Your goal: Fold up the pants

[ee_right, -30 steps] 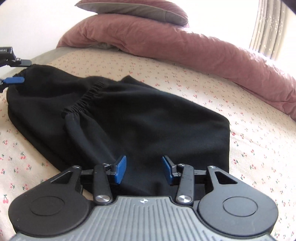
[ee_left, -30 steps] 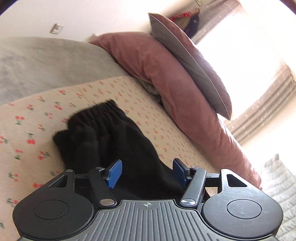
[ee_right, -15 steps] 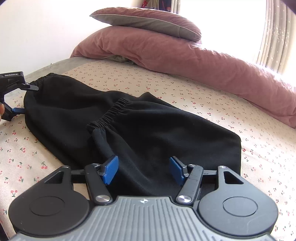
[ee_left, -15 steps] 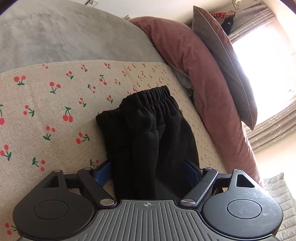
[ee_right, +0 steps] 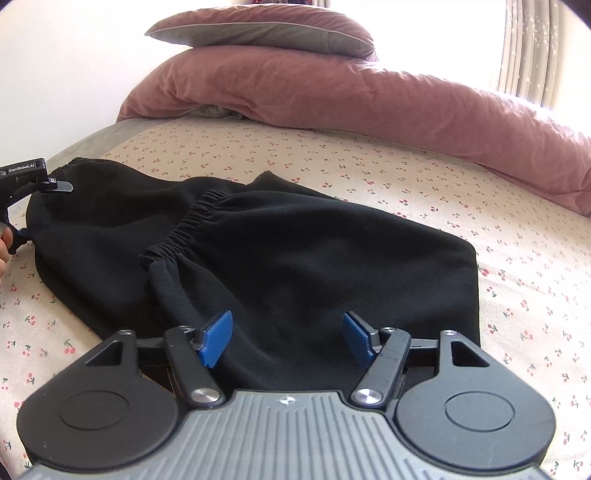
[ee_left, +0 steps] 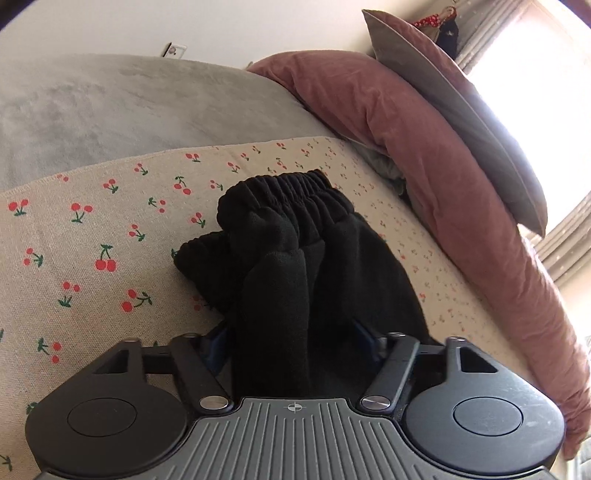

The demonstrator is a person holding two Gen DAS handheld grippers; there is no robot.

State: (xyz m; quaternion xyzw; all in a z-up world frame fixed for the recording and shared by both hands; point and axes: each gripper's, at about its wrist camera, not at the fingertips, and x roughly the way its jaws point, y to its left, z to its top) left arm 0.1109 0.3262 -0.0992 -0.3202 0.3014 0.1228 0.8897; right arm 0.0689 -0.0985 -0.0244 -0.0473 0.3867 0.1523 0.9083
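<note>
Black pants (ee_right: 295, 258) lie folded on the cherry-print bed sheet (ee_right: 480, 229), with the elastic cuffs lying on top near the middle. In the left wrist view the bunched waistband end of the pants (ee_left: 295, 258) sits between the wide-apart fingers of my left gripper (ee_left: 291, 339); the blue pads are mostly hidden by fabric. My right gripper (ee_right: 288, 338) is open, with its blue fingers just above the near edge of the pants. The left gripper also shows at the far left of the right wrist view (ee_right: 26, 184), at the waistband end.
A long pink duvet roll (ee_right: 369, 96) and a pink-grey pillow (ee_right: 266, 29) lie along the far side of the bed. A grey blanket (ee_left: 110, 110) covers the mattress beyond the sheet's edge. A curtained window (ee_right: 535, 48) is at the right.
My left gripper has pushed forward around the waistband end, so fabric now fills its jaws. My right gripper has opened wider and drawn slightly closer over the pants' near edge.
</note>
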